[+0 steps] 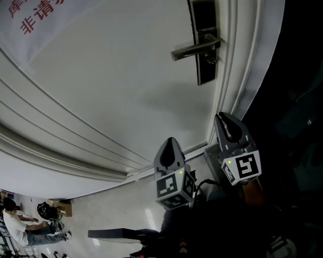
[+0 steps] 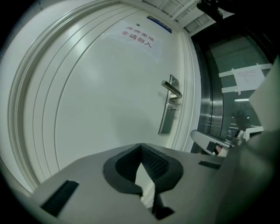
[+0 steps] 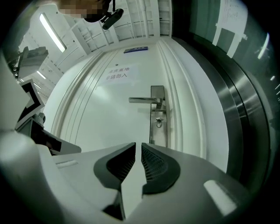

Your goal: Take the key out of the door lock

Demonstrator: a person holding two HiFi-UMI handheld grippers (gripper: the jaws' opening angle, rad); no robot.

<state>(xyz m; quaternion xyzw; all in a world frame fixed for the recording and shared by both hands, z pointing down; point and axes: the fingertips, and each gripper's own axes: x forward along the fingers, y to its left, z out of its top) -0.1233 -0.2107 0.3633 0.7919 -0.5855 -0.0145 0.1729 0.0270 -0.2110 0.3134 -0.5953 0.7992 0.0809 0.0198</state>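
A white door (image 1: 126, 75) carries a dark metal lock plate (image 1: 206, 75) with a lever handle (image 1: 194, 49). A key (image 1: 211, 60) sits in the lock just under the handle; it also shows in the left gripper view, key (image 2: 173, 108), and in the right gripper view, key (image 3: 159, 123). My left gripper (image 1: 170, 141) and right gripper (image 1: 224, 117) are both held well short of the door, below the lock. Left gripper (image 2: 141, 146) has its tips together with nothing held. Right gripper (image 3: 135, 145) also holds nothing, its jaws closed to a thin slit.
A sign with red characters (image 1: 35, 15) hangs on the door. The white door frame (image 1: 237, 60) runs beside the lock, with a dark area beyond it. A metal and glass panel (image 2: 218, 100) stands to the right. A seated person (image 1: 20, 227) is far off at lower left.
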